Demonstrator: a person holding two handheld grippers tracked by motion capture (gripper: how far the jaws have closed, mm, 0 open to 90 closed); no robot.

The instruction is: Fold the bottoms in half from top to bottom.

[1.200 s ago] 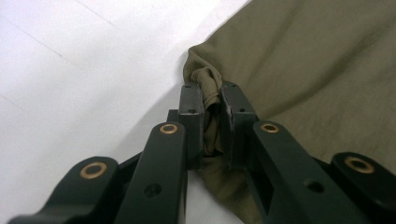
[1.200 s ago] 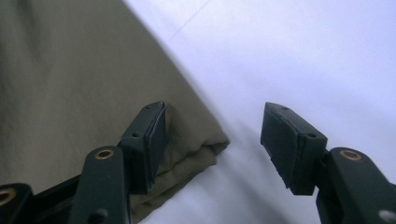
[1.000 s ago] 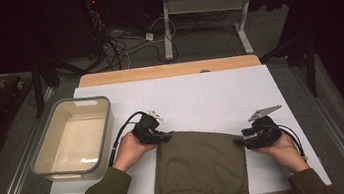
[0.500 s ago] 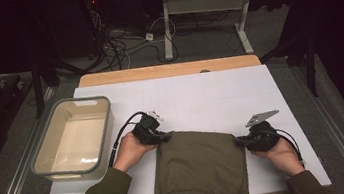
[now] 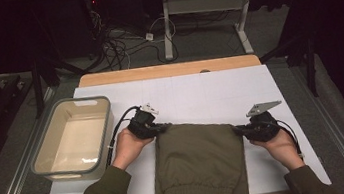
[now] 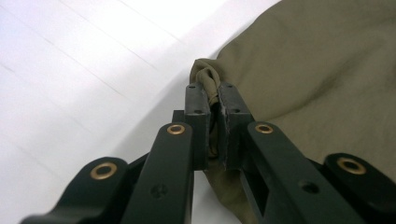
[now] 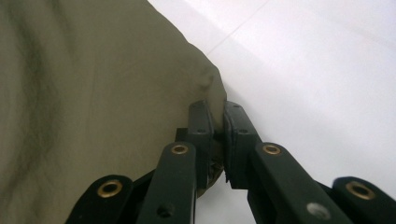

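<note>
Closing in since the earlier frame, the right gripper (image 7: 218, 109) is now pinching the olive garment's (image 5: 201, 161) far right corner on the white table (image 5: 209, 92); the left gripper (image 6: 212, 91) is clamping the far left corner. Either thin bite risks slipping if lifted unevenly.

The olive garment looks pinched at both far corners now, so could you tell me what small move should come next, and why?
Probably lift both corners together and draw them toward the near hem to fold. The left gripper is shut on the olive garment at one far corner, and the right gripper, whose jaws have just been closing, pinches the other; the cloth lies flat on the white table.
</note>
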